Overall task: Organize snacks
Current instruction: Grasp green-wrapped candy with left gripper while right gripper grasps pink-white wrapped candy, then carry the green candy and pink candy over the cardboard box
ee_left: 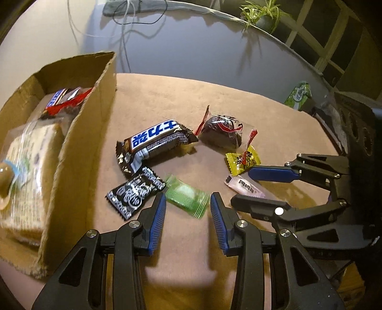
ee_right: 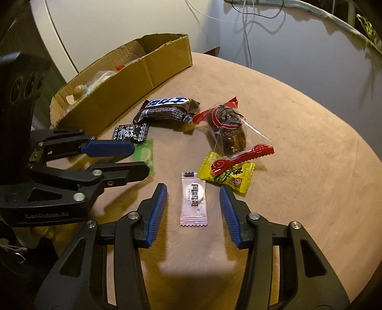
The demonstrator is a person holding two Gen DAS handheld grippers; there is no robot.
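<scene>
Loose snacks lie on a round tan table [ee_left: 167, 100]. My left gripper [ee_left: 188, 199] points down at a green wrapped candy [ee_left: 187, 199], which lies between its fingertips; I see no pad pressing on it. My right gripper [ee_right: 193, 188] straddles a pink candy [ee_right: 193, 200] with clear gaps on both sides. Each gripper also shows in the other's view: the left gripper [ee_right: 140, 159] over the green candy [ee_right: 144, 152], the right gripper [ee_left: 241, 186] over the pink candy [ee_left: 244, 188]. A cardboard box [ee_left: 78, 143] at the left holds several snacks.
A blue-and-brown chocolate bar [ee_left: 155, 140], a black candy [ee_left: 133, 193], a dark snack in clear wrap [ee_left: 222, 133] and a yellow candy [ee_left: 242, 161] lie close by. A green packet [ee_left: 298, 95] sits at the table's far right edge. Cables and a potted plant [ee_left: 262, 16] are beyond.
</scene>
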